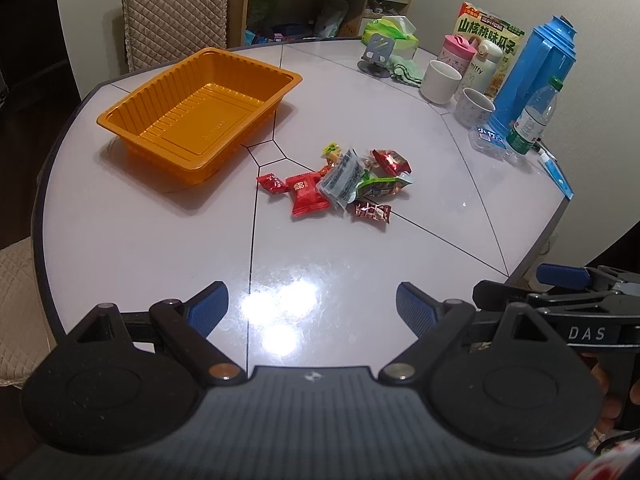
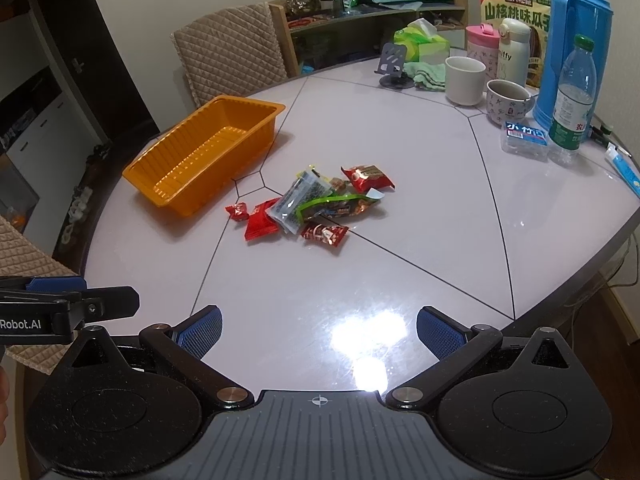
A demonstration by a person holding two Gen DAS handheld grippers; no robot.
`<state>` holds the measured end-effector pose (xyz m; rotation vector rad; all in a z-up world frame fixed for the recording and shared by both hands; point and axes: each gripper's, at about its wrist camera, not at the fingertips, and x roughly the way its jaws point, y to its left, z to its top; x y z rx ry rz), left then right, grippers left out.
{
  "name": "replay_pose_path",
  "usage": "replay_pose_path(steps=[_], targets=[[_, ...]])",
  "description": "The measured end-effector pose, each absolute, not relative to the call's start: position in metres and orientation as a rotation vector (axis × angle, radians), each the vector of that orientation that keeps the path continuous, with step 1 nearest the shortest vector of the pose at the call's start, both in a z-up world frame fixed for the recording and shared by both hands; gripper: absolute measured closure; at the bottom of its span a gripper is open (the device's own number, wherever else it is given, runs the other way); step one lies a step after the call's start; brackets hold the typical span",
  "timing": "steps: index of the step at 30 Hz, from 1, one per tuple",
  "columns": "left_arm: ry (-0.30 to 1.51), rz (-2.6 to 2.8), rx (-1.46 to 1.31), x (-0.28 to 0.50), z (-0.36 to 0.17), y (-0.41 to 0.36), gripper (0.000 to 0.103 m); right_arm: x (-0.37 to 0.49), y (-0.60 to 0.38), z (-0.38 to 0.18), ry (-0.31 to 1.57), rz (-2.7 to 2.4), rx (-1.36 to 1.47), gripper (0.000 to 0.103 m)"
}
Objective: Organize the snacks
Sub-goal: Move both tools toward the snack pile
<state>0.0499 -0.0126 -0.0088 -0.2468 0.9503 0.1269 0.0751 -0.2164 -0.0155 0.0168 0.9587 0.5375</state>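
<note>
Waiting over the near edge of the counter [image 2: 400, 264], the left tool [image 1: 312, 304] and right tool [image 2: 320, 328] are both wide open and hold nothing. The snack packets [image 2: 316, 204] lie piled mid-counter, just beside the empty orange tray [image 2: 160, 188]. Grabbing two overlapping packets could drop one. Cups [image 2: 464, 80], a water bottle [image 2: 572, 96] and a blue thermos [image 2: 580, 24] stand well apart; nothing blocks the way.

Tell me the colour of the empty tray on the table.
Orange, with ribbed walls; the tray shows best in the left wrist view.
</note>
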Motion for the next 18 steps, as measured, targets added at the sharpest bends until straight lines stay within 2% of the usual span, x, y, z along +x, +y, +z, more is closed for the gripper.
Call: replay_pose_path(steps=[18], targets=[[0.973, 0.167, -0.259, 0.087, -0.032, -0.013, 0.013, 0.119, -0.227, -0.044, 0.931, 0.594, 0.020, 0.000]])
